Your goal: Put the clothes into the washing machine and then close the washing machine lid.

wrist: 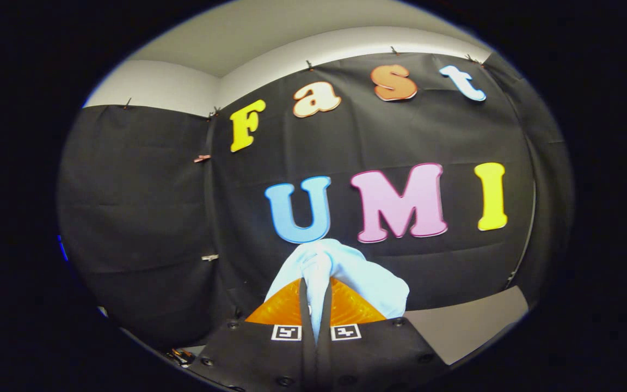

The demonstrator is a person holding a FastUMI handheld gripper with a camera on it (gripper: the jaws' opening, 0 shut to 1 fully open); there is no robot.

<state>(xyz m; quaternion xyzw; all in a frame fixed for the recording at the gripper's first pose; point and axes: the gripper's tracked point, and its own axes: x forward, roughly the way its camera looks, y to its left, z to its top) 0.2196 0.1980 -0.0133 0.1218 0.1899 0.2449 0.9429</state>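
Your gripper (316,296) was clenched on a pale blue-white piece of clothing (346,272): both fingers pressed a fold of it between them, with only a narrow strip of cloth showing in the slit. From that pinch the garment bunched up above the fingertips and spilled over to the right of the gripper, so most of its bulk hung on that side rather than the left.

Beyond the gripper stood the booth's black cloth wall (145,207), and the gripper pointed level at it, high and tilted away from any work surface. Just right of the gripper, lower down, a grey corner of the desk (471,321) showed below the wall.

The washing machine could not be placed from here, so I cannot tell you which way it lay from the gripper. My judgement: the carry was under way, and your next move turned on tipping the gripper down to find the drum opening before letting go, minding the loose right-hand bulk.
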